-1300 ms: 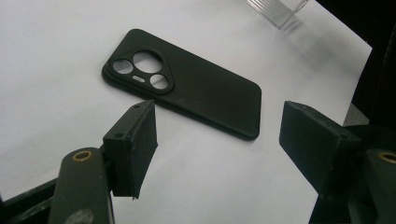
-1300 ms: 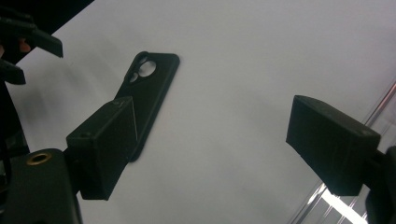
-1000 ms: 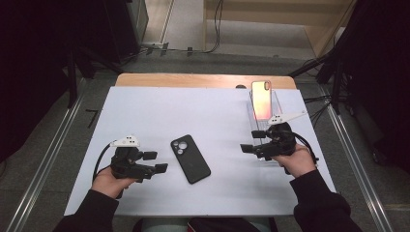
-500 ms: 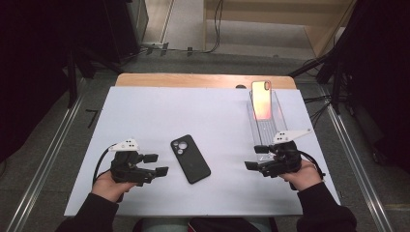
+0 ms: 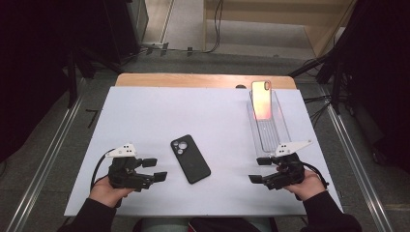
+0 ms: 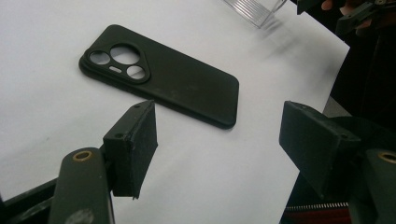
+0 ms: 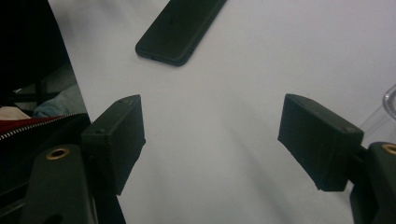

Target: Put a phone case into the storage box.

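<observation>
White table sheet (image 5: 203,121), black phone case (image 5: 190,161) between both empty, open grippers, grey floor (image 5: 48,145)

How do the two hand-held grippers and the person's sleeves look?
Both the left hand-held gripper and the right hand-held gripper are black with blocky rectangular jaws, a pale three-cornered plate on top and a trailing black cable. The sleeves are dark.

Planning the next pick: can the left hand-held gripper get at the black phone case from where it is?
Probably yes: the left hand-held gripper stands open beside the black phone case, with bare white table between.
</observation>
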A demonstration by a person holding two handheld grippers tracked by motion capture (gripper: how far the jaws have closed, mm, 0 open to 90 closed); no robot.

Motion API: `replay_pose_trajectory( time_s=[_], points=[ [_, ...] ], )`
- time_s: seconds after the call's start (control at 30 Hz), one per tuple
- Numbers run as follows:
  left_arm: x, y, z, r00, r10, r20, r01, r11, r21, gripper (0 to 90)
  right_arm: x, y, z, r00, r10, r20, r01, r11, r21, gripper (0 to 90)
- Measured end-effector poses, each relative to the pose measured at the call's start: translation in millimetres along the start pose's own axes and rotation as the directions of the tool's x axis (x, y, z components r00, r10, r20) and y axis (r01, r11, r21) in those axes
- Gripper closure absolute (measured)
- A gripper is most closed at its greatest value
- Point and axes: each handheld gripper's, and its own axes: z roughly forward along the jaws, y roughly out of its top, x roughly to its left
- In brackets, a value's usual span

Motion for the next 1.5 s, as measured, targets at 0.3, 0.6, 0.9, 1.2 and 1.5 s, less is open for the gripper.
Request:
replay_pose_trajectory(
  time_s=[0.3, 0.6, 0.9, 1.2, 1.5],
  points=[
    [1.0, -3.7, -1.5, 0.9999, -0.008, -0.011, 0.008, 1.0000, -0.001, 28.2, 5.0, 16.9, 6.9, 0.9985, 0.049, 0.022, -0.049, 0.999, -0.023, 17.6],
    [1.8, -8.8, -4.7, 0.9993, -0.027, -0.026, 0.027, 0.9996, -0.003, 28.2, 12.6, 37.5, 25.1, 0.9951, 0.085, 0.050, -0.083, 0.996, -0.041, 16.1],
    [1.8, -11.2, -7.8, 0.9987, -0.037, -0.036, 0.037, 0.9993, -0.009, 28.2, 17.1, 52.4, 42.7, 0.9897, 0.121, 0.077, -0.117, 0.992, -0.044, 15.7],
    [2.1, -10.6, -7.5, 0.9986, -0.046, -0.026, 0.046, 0.9989, -0.003, 28.3, 17.3, 62.5, 57.0, 0.9897, 0.081, 0.118, -0.076, 0.996, -0.041, 1.6],
    [2.4, -10.7, -8.2, 0.9986, -0.047, -0.027, 0.046, 0.9989, -0.007, 28.2, 19.8, 75.3, 72.5, 0.9868, 0.082, 0.140, -0.077, 0.996, -0.036, 0.0]
  ],
)
